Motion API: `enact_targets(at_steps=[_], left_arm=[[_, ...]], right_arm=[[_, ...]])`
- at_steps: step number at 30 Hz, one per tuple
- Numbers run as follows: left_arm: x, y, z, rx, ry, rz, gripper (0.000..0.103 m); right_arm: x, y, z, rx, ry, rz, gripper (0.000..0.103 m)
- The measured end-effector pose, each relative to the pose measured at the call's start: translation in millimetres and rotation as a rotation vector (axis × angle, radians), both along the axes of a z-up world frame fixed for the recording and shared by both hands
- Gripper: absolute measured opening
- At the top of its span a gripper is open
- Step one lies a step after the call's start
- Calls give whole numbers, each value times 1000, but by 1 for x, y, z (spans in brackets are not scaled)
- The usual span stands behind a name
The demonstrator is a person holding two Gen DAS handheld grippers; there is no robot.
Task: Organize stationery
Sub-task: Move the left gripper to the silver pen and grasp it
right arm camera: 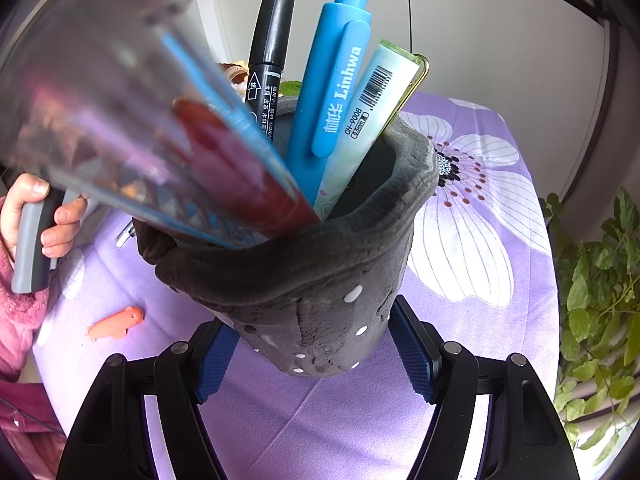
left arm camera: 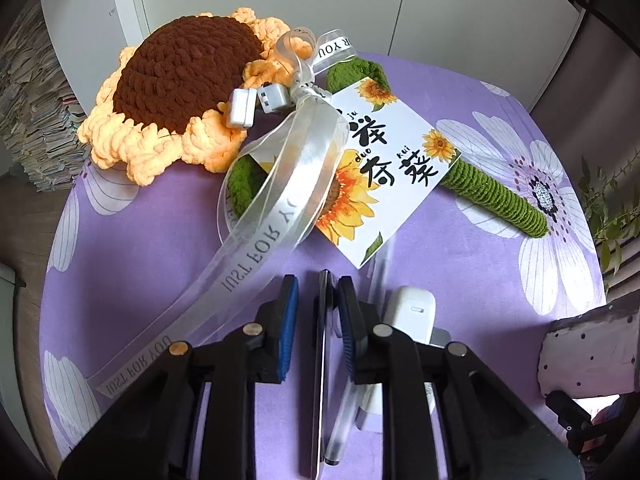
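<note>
My left gripper (left arm camera: 317,282) points down at the purple flowered cloth. A thin dark flat strip (left arm camera: 323,360) stands on edge between its jaws, close against the right pad, and a sliver of cloth shows before the left pad. A clear pen (left arm camera: 340,424) lies under the right finger, and a white eraser-like block (left arm camera: 412,312) is just beyond it. My right gripper (right arm camera: 310,320) is shut on a grey dotted plush pen holder (right arm camera: 320,280). The holder contains a black marker (right arm camera: 272,48), a blue pen (right arm camera: 332,92), a pale green pen (right arm camera: 368,112) and a blurred clear ruler (right arm camera: 132,128).
A crocheted sunflower (left arm camera: 180,76) with a ribbon (left arm camera: 276,200) and a printed card (left arm camera: 384,168) fills the far half of the round table. An orange pig-shaped eraser (right arm camera: 118,322) lies on the cloth. A hand (right arm camera: 44,216) holds the other gripper's handle. A plant (right arm camera: 600,300) stands to the right.
</note>
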State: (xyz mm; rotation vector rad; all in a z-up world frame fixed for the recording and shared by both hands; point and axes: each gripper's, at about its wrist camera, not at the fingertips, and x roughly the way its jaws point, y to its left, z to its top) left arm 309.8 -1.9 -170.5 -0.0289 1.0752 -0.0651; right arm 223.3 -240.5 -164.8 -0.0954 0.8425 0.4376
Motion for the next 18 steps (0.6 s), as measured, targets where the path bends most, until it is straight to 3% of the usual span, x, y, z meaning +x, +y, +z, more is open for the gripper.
enact_targets(at_steps=[4,6,10,18], left_arm=[[4,2,0,-9,10,6,15],[5,2,-1,-16,14,8,9],[2,6,1,-68,22,9,9],[-21,11,34,-105,-53,-15,9]], right_arm=[[0,0,0,0,0,-1,73],[0,0,0,0,0,-1,73],[0,0,0,1,1,-1,73],[0,0,0,2,2,-1,73]])
